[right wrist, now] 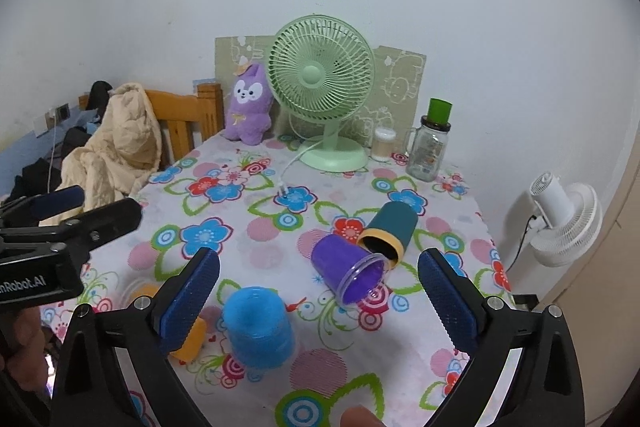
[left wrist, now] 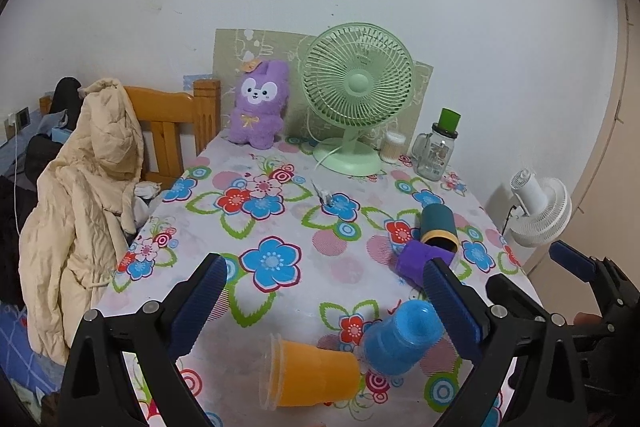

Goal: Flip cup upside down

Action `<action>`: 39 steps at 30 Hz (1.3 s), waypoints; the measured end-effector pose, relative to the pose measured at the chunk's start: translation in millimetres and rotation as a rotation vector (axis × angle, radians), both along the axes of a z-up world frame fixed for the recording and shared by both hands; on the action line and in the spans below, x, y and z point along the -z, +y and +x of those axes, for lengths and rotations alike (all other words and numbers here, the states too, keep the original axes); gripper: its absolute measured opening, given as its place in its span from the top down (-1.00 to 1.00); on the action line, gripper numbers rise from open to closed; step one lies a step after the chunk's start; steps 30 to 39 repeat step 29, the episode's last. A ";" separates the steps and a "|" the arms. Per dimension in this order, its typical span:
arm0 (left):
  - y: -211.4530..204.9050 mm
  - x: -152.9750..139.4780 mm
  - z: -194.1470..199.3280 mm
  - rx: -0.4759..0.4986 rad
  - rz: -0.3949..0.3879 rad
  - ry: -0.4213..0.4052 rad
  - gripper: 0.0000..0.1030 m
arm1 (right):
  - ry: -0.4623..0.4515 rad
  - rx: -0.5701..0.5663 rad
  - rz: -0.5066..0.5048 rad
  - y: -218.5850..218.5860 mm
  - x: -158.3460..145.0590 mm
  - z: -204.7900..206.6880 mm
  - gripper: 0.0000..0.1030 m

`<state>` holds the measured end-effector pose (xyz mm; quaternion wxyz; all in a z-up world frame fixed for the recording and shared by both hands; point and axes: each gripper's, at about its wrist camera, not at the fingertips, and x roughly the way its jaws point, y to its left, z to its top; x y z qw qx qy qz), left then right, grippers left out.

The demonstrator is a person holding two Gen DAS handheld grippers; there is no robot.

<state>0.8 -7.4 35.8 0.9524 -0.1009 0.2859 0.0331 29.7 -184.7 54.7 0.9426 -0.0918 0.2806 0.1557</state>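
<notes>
— Standing upside down already: blue cup (right wrist: 258, 331), base up on the floral tablecloth (right wrist: 248, 239), between the right gripper (right wrist: 320, 301) fingers, untouched.
— Grippers?
— Both spread wide, empty. Left gripper (left wrist: 326, 303) hovers over the orange cup (left wrist: 312, 373), which lies on its side.
— Others?
— Purple cup (right wrist: 350, 273) and teal cup (right wrist: 386, 233) tipped over, touching.

Blue cup (right wrist: 258, 327) stands inverted on the surface; orange (left wrist: 312, 373), purple (right wrist: 350, 273) and teal (right wrist: 390, 229) cups lie sideways.
</notes>
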 end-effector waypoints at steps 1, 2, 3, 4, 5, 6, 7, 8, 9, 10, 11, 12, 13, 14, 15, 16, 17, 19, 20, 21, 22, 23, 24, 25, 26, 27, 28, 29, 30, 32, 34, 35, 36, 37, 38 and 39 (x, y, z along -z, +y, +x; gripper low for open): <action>0.5 0.6 0.1 -0.002 0.002 0.001 -0.94 | -0.002 0.006 0.001 -0.7 0.2 0.8 -0.95; 0.8 1.4 0.1 -0.004 0.004 0.002 -0.94 | -0.005 0.012 -0.002 -1.3 0.5 1.7 -0.96; 0.5 2.8 0.7 -0.005 0.008 0.005 -0.94 | -0.005 0.017 -0.004 -1.7 0.9 2.6 -0.96; 0.3 3.9 1.1 -0.006 0.012 0.008 -0.94 | -0.005 0.022 -0.005 -2.6 1.5 3.2 -0.96; -0.4 5.1 1.6 -0.005 0.016 0.011 -0.94 | -0.006 0.025 -0.005 -2.9 1.7 3.6 -0.96; -0.9 6.1 1.8 -0.003 0.016 0.014 -0.94 | -0.006 0.026 -0.004 -3.6 1.6 3.6 -0.96; -1.4 6.4 2.4 -0.002 0.016 0.015 -0.94 | -0.005 0.027 -0.004 -4.0 2.0 4.1 -0.96; -1.8 6.6 2.8 -0.002 0.015 0.017 -0.94 | -0.004 0.028 -0.003 -4.3 2.3 4.4 -0.96; -2.2 6.8 3.1 -0.001 0.015 0.017 -0.94 | -0.002 0.029 -0.003 -4.6 2.5 4.8 -0.96; -2.7 6.8 3.6 -0.001 0.017 0.017 -0.94 | -0.001 0.029 -0.002 -4.8 2.8 5.1 -0.96; -2.5 6.6 3.5 0.000 0.018 0.016 -0.94 | -0.001 0.029 -0.002 -5.2 2.6 5.2 -0.96; -2.6 6.6 3.6 0.000 0.017 0.016 -0.94 | -0.001 0.030 -0.001 -5.5 2.7 6.0 -0.96; -2.7 6.6 3.7 -0.001 0.016 0.016 -0.94 | 0.000 0.030 0.000 -5.5 2.7 6.1 -0.96; -2.8 6.7 3.7 -0.001 0.016 0.016 -0.94 | 0.000 0.028 0.000 -5.5 2.8 6.0 -0.96; -2.9 6.7 3.8 -0.001 0.017 0.017 -0.94 | 0.000 0.028 0.000 -5.5 2.8 6.0 -0.96; -2.9 6.7 3.6 -0.001 0.017 0.018 -0.94 | 0.001 0.029 0.001 -5.6 2.9 6.1 -0.96; -3.3 7.0 4.0 0.000 0.016 0.020 -0.94 | 0.000 0.029 0.000 -5.5 2.9 6.1 -0.96; -4.1 7.5 5.1 -0.001 0.017 0.025 -0.95 | 0.001 0.029 0.000 -5.6 3.0 6.3 -0.96; -4.4 8.0 5.7 -0.001 0.017 0.027 -0.95 | 0.001 0.028 0.001 -5.6 2.9 6.3 -0.96; -4.4 8.3 6.3 -0.001 0.016 0.029 -0.95 | 0.003 0.029 0.002 -5.5 3.4 6.8 -0.96; -4.3 8.6 6.6 -0.001 0.015 0.030 -0.95 | 0.005 0.029 0.003 -5.2 3.6 7.0 -0.96; -4.3 8.8 6.7 -0.001 0.016 0.029 -0.95 | 0.004 0.029 0.002 -5.0 3.8 7.1 -0.96; -4.2 8.8 6.7 -0.001 0.017 0.029 -0.95 | 0.005 0.029 0.002 -5.0 3.8 7.2 -0.96; -4.4 9.3 6.9 -0.002 0.019 0.027 -0.95 | 0.005 0.030 0.003 -5.0 3.7 7.1 -0.96; -4.2 9.6 7.5 -0.002 0.022 0.026 -0.95 | 0.003 0.029 0.002 -5.0 3.8 7.1 -0.96; -4.6 9.7 7.8 -0.002 0.028 0.024 -0.95 | 0.004 0.029 0.001 -5.0 3.8 7.4 -0.96; -4.2 10.2 8.3 -0.002 0.030 0.025 -0.95 | 0.005 0.029 0.000 -5.0 4.0 7.4 -0.96; -3.6 10.9 9.1 -0.001 0.031 0.027 -0.95 | 0.007 0.029 0.001 -4.9 4.5 7.6 -0.96; -3.6 10.9 9.1 -0.001 0.031 0.027 -0.95 | 0.007 0.029 0.001 -4.9 4.5 7.6 -0.96; -3.6 10.9 9.1 -0.001 0.031 0.027 -0.95 | 0.007 0.029 0.001 -4.9 4.5 7.6 -0.96; -3.6 10.9 9.1 -0.001 0.031 0.027 -0.95 | 0.007 0.029 0.001 -4.9 4.5 7.6 -0.96; -3.6 10.9 9.1 -0.001 0.031 0.027 -0.95 | 0.007 0.029 0.001 -4.9 4.5 7.6 -0.96; -3.6 10.9 9.1 -0.001 0.031 0.027 -0.95 | 0.007 0.029 0.001 -4.9 4.5 7.6 -0.96; -3.6 10.9 9.1 -0.001 0.031 0.027 -0.95 | 0.007 0.029 0.001 -4.9 4.5 7.6 -0.96; -3.6 10.9 9.1 -0.001 0.031 0.027 -0.95 | 0.007 0.029 0.001 -4.9 4.5 7.6 -0.96; -3.6 10.9 9.1 -0.001 0.031 0.027 -0.95 | 0.007 0.029 0.001 -4.9 4.5 7.6 -0.96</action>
